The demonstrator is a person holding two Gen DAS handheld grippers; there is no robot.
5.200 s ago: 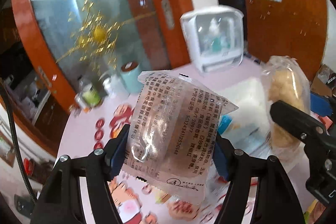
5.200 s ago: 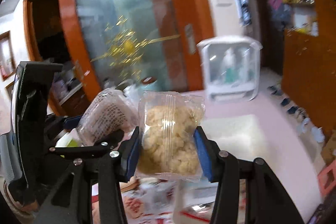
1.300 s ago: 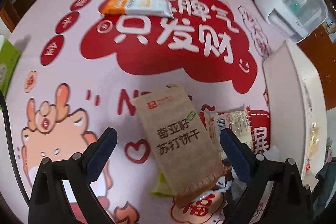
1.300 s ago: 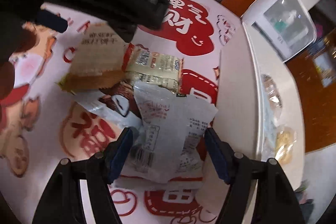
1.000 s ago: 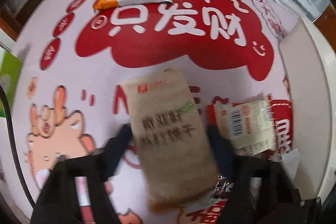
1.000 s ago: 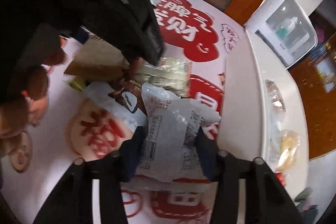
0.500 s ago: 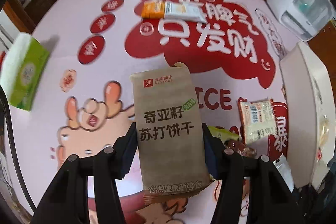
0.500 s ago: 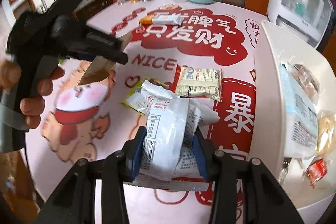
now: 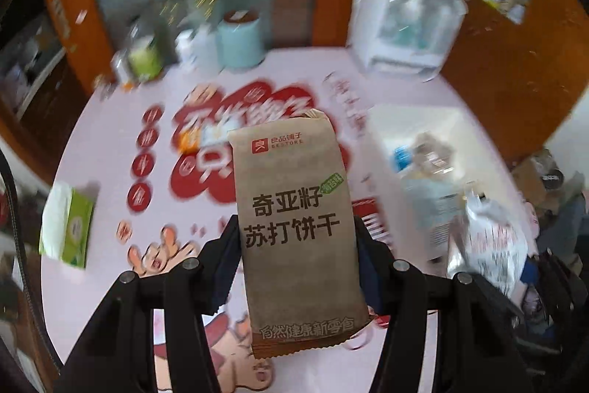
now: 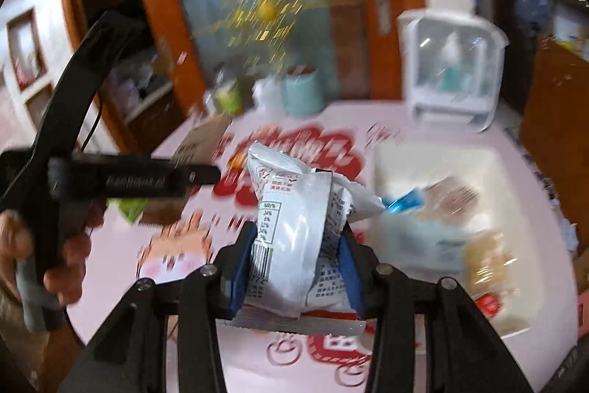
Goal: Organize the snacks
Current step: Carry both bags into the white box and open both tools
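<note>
A brown soda cracker packet (image 9: 298, 231) was clamped upright between the fingers of the left claw (image 9: 294, 245), raised above the pink worktop (image 9: 103, 142). A white foil snack packet (image 10: 294, 231) was pinched, crumpled, in the right claw (image 10: 294, 267), with the white tray (image 10: 515, 315) of snacks seen just to its right.

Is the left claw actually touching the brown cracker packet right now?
Touching. In the left wrist view the left claw has its blue pads pressed against both side edges of the brown cracker packet, which is held up off the table.
</note>
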